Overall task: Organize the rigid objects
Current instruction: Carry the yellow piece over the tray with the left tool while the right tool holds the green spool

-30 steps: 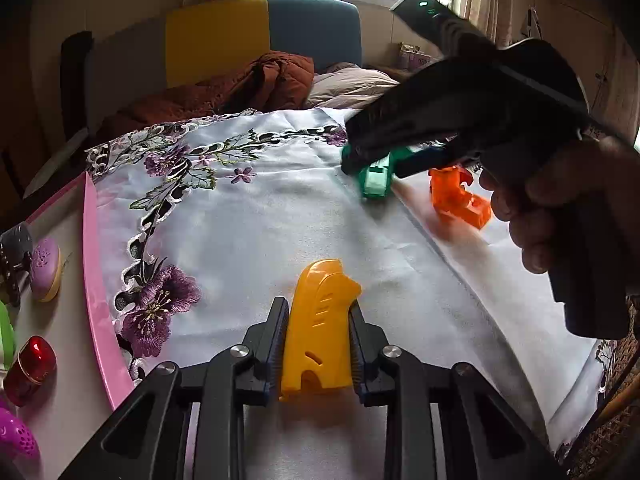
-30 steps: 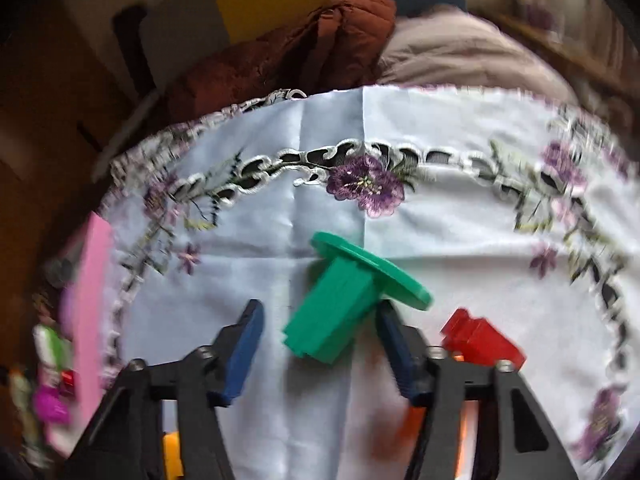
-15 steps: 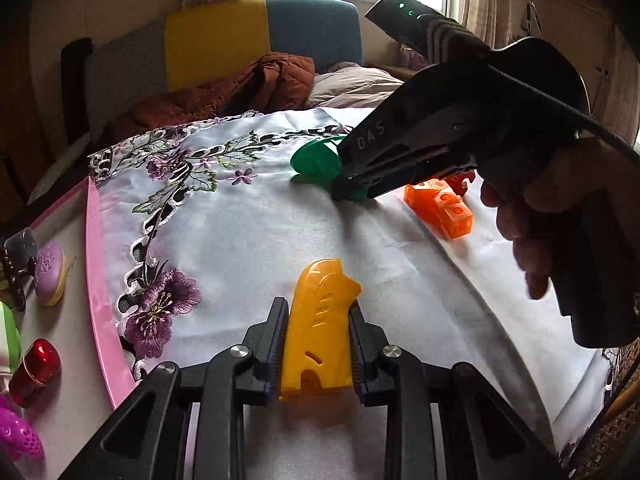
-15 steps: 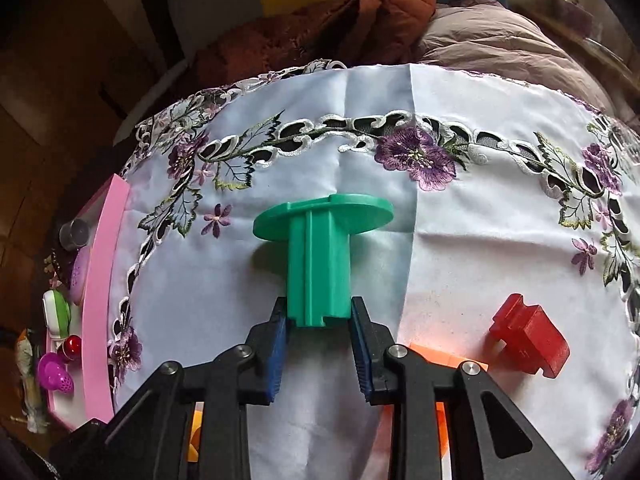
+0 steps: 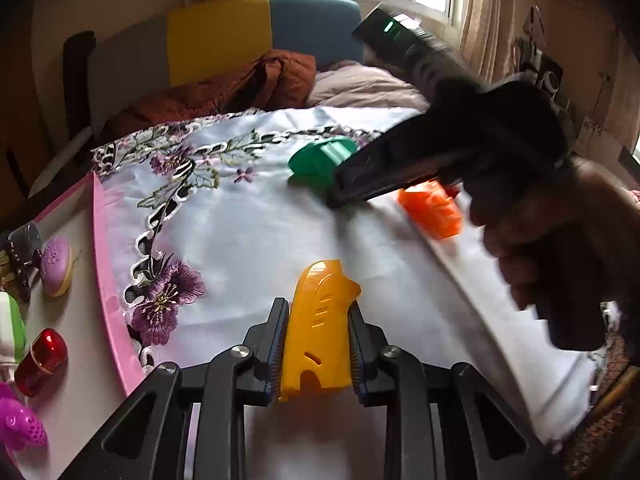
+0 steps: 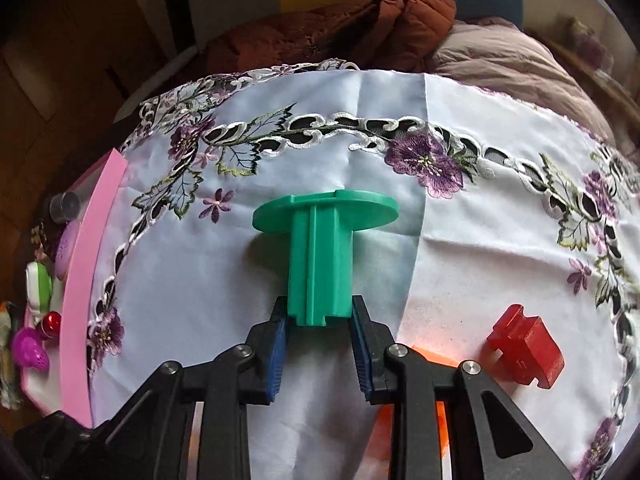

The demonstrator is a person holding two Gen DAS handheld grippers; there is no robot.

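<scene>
Embroidered white tablecloth (image 6: 304, 364), bed (image 5: 360, 84) behind

green spool (image 6: 320, 256): flanged, on its side, mid-cloth
yellow piece (image 5: 318, 332): flat, nearer than spool
orange block (image 5: 434, 212): right of spool
red block (image 6: 526, 354): right of spool

On the tablecloth (image 6: 248, 280) at frame centre of the right wrist view lies a flanged spool (image 6: 320, 252), its stem in the right tool (image 6: 320, 340). A notched block (image 6: 524, 356) sits lower right. A tray (image 6: 86, 280) of small items borders the left edge. A jacket (image 6: 360, 20) lies behind, upper centre.
</scene>
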